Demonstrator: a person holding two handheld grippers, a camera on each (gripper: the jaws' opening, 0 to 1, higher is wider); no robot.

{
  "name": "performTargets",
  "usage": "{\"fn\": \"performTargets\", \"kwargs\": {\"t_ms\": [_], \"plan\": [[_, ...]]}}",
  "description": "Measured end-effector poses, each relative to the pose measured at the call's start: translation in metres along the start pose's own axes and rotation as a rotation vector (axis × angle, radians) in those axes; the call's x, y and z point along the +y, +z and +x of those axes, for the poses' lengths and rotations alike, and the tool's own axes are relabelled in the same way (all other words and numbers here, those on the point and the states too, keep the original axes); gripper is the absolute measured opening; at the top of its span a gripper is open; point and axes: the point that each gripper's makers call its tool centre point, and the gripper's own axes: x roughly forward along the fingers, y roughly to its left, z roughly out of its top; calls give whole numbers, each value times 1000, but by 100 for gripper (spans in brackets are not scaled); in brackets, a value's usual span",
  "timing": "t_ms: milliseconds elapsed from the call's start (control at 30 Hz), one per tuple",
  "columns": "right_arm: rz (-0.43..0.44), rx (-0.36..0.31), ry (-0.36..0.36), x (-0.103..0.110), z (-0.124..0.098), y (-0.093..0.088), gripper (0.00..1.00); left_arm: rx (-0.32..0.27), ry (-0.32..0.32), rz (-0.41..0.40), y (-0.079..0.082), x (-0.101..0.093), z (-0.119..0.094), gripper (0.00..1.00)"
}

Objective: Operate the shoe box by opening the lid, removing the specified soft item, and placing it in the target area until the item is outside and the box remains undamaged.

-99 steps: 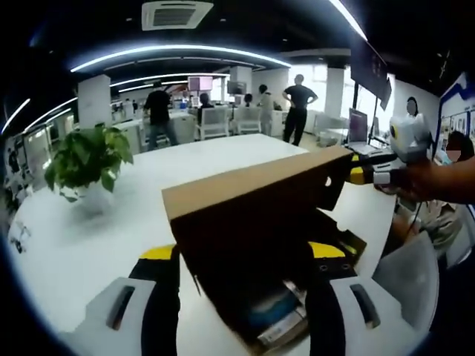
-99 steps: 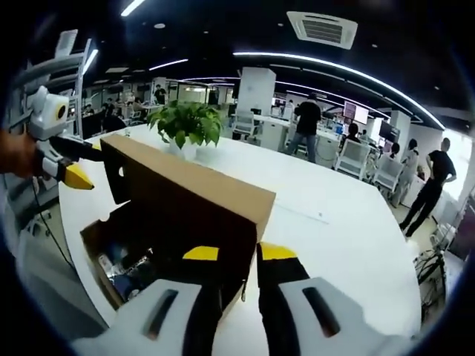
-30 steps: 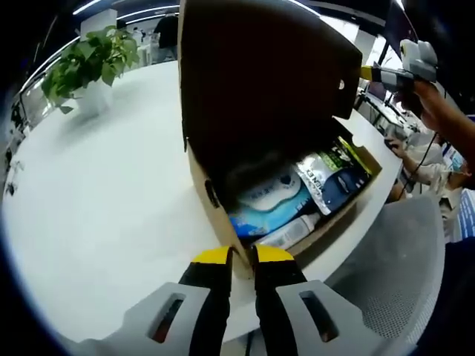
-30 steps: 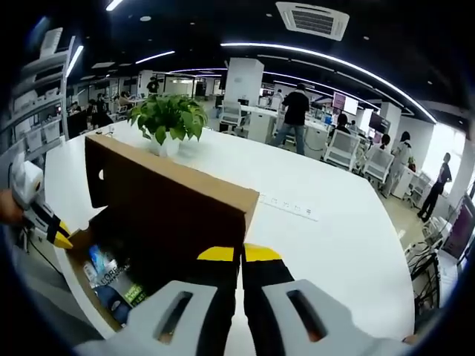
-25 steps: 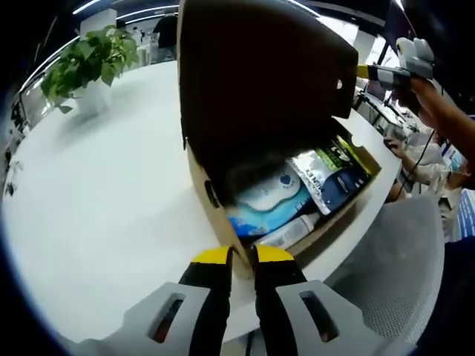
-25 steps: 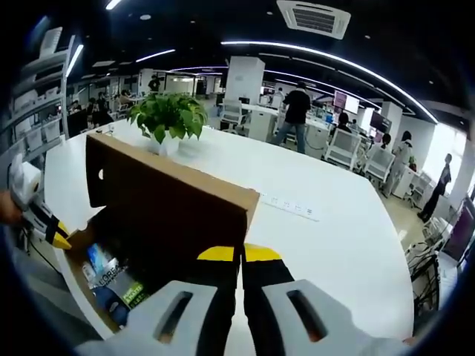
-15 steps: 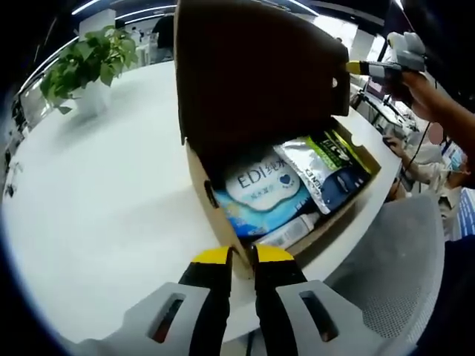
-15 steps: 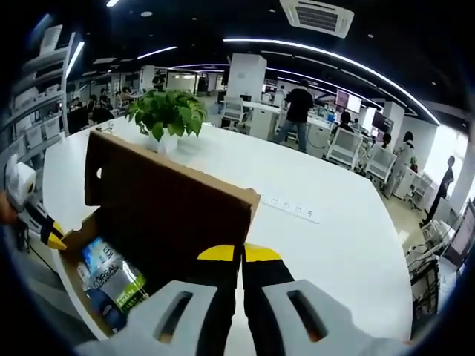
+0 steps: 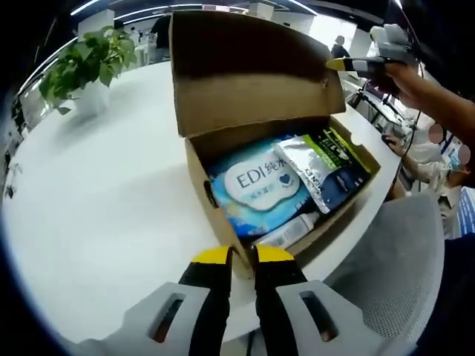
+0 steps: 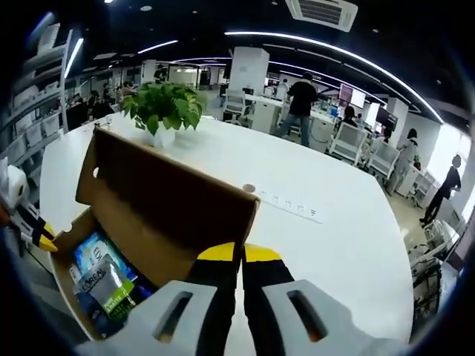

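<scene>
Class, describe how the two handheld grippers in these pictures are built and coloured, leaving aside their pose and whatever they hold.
Both match. The left gripper has two black jaws with yellow tips, rising from a light grey body with a dark slot on each side. The right gripper looks the same in its own view; seen from the left gripper view, it carries a pale grey housing behind its yellow-tipped jaws.

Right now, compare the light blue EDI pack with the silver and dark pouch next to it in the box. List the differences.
The EDI pack is light blue and white with large lettering; the silver pouch is metallic grey over dark blue with green accents. The EDI pack looks broad and puffy; the pouch is narrower and flatter. The pack sits nearer the left gripper. Both lie in the open shoe box.
</scene>
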Motion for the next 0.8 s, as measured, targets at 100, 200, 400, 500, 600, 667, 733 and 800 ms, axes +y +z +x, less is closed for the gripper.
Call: {"fn": "performTargets", "kwargs": {"t_ms": [100,200,400,500,600,667,733,800], "plan": [[-1,12,3,-2,6,-1,0,4,-1,3,0,0,0,8],[0,22,9,-4,13,-3,0,8,-1,6,0,0,0,8],[2,45,20,-7,26,-6,0,10,0,8,0,0,0,8],[3,55,25,-9,32,-8,0,11,-1,8,1,0,0,8],[9,66,29,-10,39,-11,0,11,-1,8,1,0,0,8],[8,75,32,-11,43,-13,0,11,0,7,1,0,0,8],[13,86,35,-12,49,-16,0,12,1,8,0,0,1,8],[15,98,37,-11,53,-19,0,12,1,10,0,0,1,8]]}}
